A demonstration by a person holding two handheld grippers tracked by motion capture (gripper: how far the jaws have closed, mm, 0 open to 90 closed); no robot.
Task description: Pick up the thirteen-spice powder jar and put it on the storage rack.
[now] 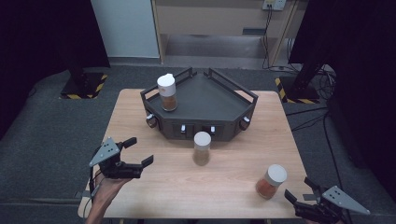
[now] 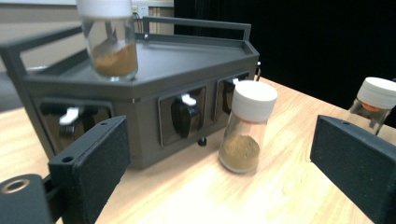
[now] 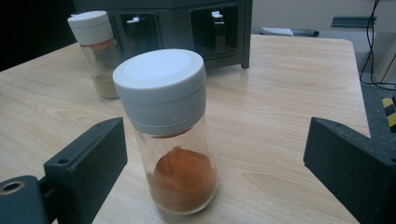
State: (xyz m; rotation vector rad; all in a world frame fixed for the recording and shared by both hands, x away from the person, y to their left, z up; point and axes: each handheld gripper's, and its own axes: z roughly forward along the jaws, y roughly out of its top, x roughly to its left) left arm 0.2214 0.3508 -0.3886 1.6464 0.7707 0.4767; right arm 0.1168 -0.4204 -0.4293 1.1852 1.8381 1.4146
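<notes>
Right gripper (image 1: pixel 306 196) w/ jaws wide apart lines up on the orange spice jar (image 3: pixel 167 135) at the table's near right, left gripper (image 1: pixel 133 154) gaping too, one jar (image 1: pixel 167 92) already on the dark rack (image 1: pixel 224 100) — looks like approach, next needs closing in and a squeeze.

Three upright white-capped spice jars: one (image 1: pixel 167 93) on the dark rack (image 1: pixel 205 100), two (brown (image 1: pixel 201 148), orange (image 1: pixel 271 181)) on the table (image 1: pixel 233 186).

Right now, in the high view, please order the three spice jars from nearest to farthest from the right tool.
1. Orange-spice jar, just beside the right tool.
2. Middle jar, on the table before the rack.
3. Rack jar, on the rack's left side.
</notes>
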